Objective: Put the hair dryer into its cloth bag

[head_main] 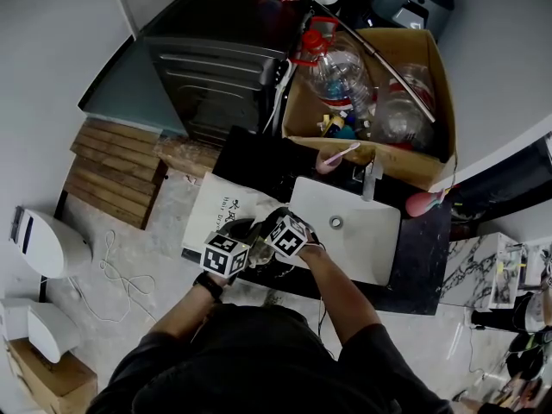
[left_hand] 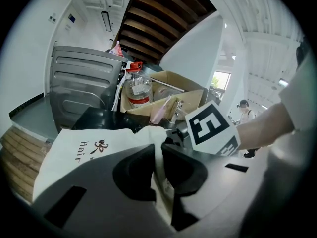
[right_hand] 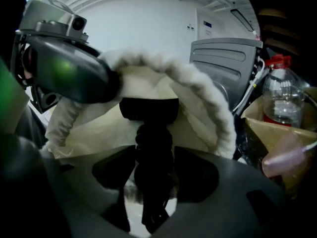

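The white cloth bag (head_main: 220,203) with dark lettering lies on the dark counter left of the sink. My left gripper (left_hand: 160,148) is shut on the bag's edge, and a fold of the white cloth (left_hand: 84,150) runs between its jaws. In the right gripper view the bag's gathered rim (right_hand: 198,88) arches open, held up at the left by the left gripper (right_hand: 64,68). The black hair dryer (right_hand: 148,110) sits in that mouth. My right gripper (right_hand: 154,150) is shut on its ribbed black cord end. In the head view both grippers (head_main: 235,241) (head_main: 280,229) meet over the bag.
A white sink (head_main: 366,248) lies just right of the grippers. Behind it stands a cardboard box (head_main: 435,158) with plastic bottles (head_main: 341,72). A black cabinet (head_main: 216,50) rises at the back, with wooden slats (head_main: 108,166) and a white appliance (head_main: 47,244) on the floor at left.
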